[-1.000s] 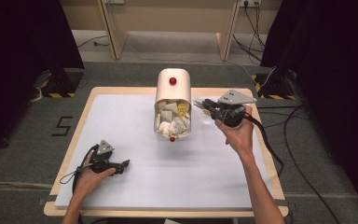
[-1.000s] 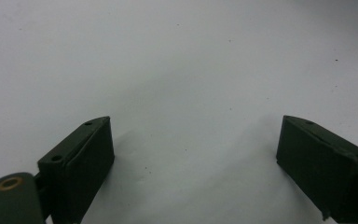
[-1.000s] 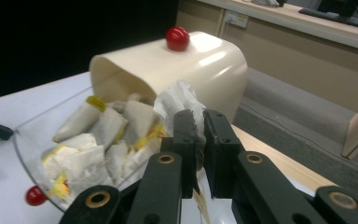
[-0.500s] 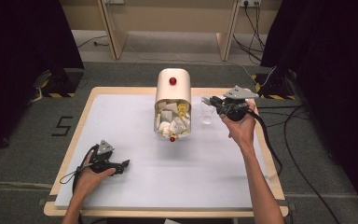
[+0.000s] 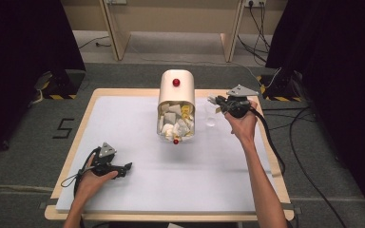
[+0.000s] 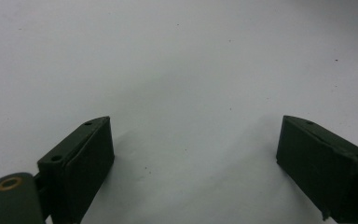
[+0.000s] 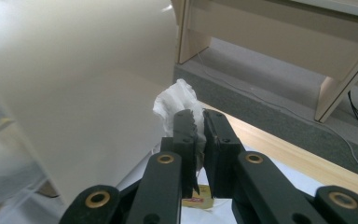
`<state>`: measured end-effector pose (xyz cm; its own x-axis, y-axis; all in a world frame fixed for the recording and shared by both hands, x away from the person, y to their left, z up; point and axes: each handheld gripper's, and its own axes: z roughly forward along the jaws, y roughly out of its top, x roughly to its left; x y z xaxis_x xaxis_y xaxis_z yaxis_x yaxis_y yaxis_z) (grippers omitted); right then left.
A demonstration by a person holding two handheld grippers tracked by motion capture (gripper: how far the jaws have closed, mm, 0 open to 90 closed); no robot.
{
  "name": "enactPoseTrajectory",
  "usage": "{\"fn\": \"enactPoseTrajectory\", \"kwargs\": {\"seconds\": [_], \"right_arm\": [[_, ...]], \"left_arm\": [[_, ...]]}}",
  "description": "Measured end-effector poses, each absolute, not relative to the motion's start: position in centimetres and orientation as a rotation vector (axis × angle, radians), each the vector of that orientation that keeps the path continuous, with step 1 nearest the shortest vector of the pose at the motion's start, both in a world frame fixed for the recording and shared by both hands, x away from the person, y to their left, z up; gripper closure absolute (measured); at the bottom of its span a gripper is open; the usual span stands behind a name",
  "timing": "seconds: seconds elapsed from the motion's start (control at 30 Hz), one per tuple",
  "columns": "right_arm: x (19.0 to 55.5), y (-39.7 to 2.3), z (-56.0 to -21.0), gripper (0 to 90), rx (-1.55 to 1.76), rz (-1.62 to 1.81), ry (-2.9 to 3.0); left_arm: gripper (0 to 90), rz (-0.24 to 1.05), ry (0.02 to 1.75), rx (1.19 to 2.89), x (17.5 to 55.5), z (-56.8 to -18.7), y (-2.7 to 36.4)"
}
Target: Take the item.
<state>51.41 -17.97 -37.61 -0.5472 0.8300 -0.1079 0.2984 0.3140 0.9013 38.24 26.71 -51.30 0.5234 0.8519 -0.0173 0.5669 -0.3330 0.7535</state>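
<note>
Currently the right gripper (image 5: pixel 217 101) hangs near the tabletop's (image 5: pixel 123 118) far right edge, just beside the white bin (image 5: pixel 176 84), jaws clamped on a crumpled white wrapper (image 7: pixel 176 106). The bin stands at the middle of the far edge, its clear lower part packed with scraps (image 5: pixel 175 123). Left gripper (image 5: pixel 125 167) rests by the near left corner, jaws apart, nothing between them.

A crumpled white paper scrap (image 7: pixel 176 105) is sitting pinched between the right gripper's (image 7: pixel 196 122) fingers (image 7: pixel 185 128), bunching past their tips, just beside the cream bin (image 5: pixel 176 102) that is lying tipped on the surface (image 5: pixel 123 118), stuffed with scraps.
</note>
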Motion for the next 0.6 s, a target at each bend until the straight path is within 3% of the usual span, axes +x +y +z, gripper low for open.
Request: {"fn": "enactPoseTrajectory", "kwargs": {"seconds": [0.6], "right_arm": [[53.8, -17.8, -40.2, 83.9, 1.03, 1.148, 2.053]], "left_arm": [[9.8, 0.501, 1.151, 2.038, 38.2, -51.3, 26.7]]}}
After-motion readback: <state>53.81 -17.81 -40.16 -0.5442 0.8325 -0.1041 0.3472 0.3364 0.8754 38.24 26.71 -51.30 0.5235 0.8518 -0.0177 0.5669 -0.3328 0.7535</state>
